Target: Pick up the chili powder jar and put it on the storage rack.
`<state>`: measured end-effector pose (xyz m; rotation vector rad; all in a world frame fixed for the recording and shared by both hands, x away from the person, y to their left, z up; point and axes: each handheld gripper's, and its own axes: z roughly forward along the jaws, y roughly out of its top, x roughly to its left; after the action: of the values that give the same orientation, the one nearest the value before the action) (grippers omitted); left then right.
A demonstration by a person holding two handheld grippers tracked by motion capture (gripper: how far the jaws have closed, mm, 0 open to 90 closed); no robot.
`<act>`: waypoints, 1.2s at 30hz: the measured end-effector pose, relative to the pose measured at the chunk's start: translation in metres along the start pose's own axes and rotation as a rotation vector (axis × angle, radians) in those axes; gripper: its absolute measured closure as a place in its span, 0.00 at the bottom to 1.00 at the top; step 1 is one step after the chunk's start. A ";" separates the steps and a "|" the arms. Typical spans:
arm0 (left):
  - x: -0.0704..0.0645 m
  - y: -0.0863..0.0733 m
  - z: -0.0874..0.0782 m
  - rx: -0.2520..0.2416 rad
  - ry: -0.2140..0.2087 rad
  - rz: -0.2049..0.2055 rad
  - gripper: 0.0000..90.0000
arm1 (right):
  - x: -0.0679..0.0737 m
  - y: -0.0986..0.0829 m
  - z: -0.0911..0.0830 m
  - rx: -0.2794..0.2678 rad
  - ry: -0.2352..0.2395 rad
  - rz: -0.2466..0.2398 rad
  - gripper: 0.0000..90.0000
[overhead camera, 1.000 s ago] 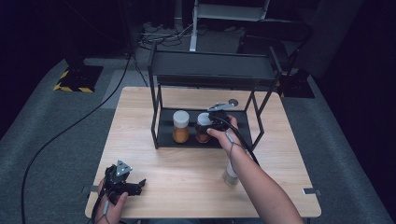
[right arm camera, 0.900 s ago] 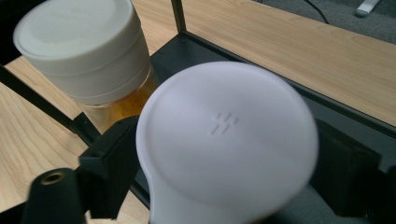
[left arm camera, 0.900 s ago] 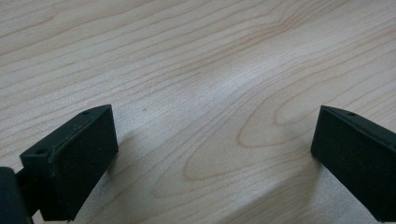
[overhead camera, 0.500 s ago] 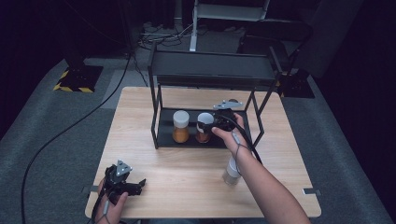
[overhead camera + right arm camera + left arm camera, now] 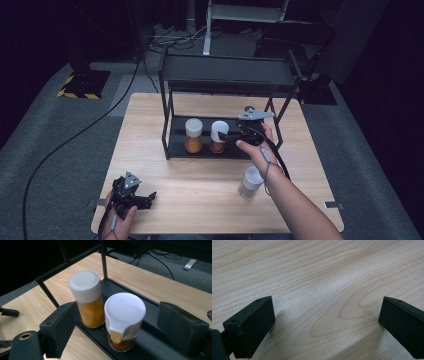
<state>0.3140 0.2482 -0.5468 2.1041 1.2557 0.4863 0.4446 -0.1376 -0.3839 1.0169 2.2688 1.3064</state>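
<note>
Two white-capped spice jars stand on the lower shelf of a black rack: one with orange powder, one with red powder. My right gripper is open just right of the red jar. Its jaws stand either side of that jar with a gap on both sides. A third white-capped jar stands on the table beside the right forearm. My left gripper rests open at the table's near left corner, with bare wood between its jaws.
The wooden table holds the rack across its far half. The rack's top shelf overhangs the jars, and its thin black posts frame the lower shelf. Cables trail over the grey floor to the left.
My right gripper has drawn back to the right from the red-powder jar, which stays on the shelf. The left gripper has not moved.
</note>
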 end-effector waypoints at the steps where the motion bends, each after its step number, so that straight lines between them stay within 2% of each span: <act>1: 0.000 0.000 0.000 -0.001 0.000 0.000 0.00 | 0.001 0.000 -0.003 0.000 0.003 0.001 0.17; 21: 0.000 0.000 0.000 -0.001 0.001 -0.001 0.00 | 0.009 -0.015 -0.062 -0.051 0.028 -0.022 0.17; 36: 0.000 0.000 0.000 -0.001 0.001 0.000 0.00 | 0.011 -0.039 -0.082 -0.047 0.033 -0.025 0.17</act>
<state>0.3140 0.2480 -0.5469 2.1029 1.2561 0.4880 0.3722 -0.1929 -0.3732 0.9557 2.2566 1.3688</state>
